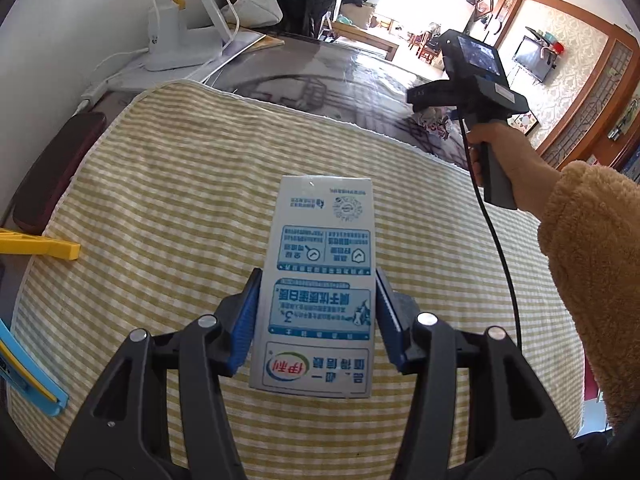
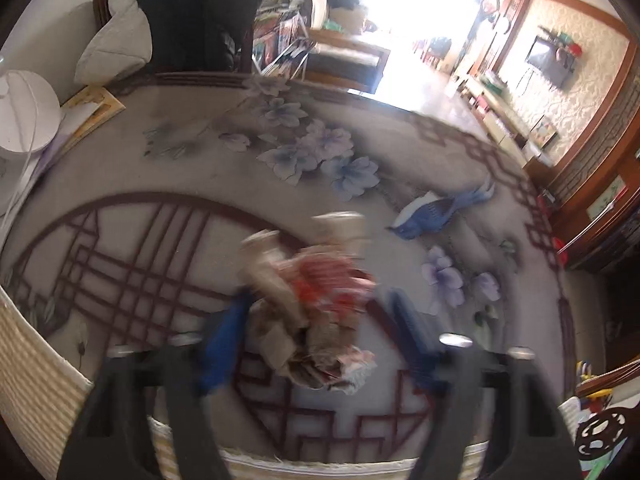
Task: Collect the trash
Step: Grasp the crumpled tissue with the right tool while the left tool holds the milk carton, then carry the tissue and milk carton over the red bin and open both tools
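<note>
My left gripper is shut on a white and blue milk carton, with the blue pads pressed on its two long sides above a yellow striped cloth. At the cloth's far right edge, a hand holds my right gripper over a crumpled red and beige wrapper. In the right wrist view the crumpled wrapper lies between the fingers of the right gripper. That view is smeared, so whether the pads press on it cannot be told.
A floral patterned tabletop carries the cloth. A dark red case, a yellow clip and a blue clip sit at the cloth's left edge. A white appliance base stands at the far left. A fuzzy tan sleeve crosses the right side.
</note>
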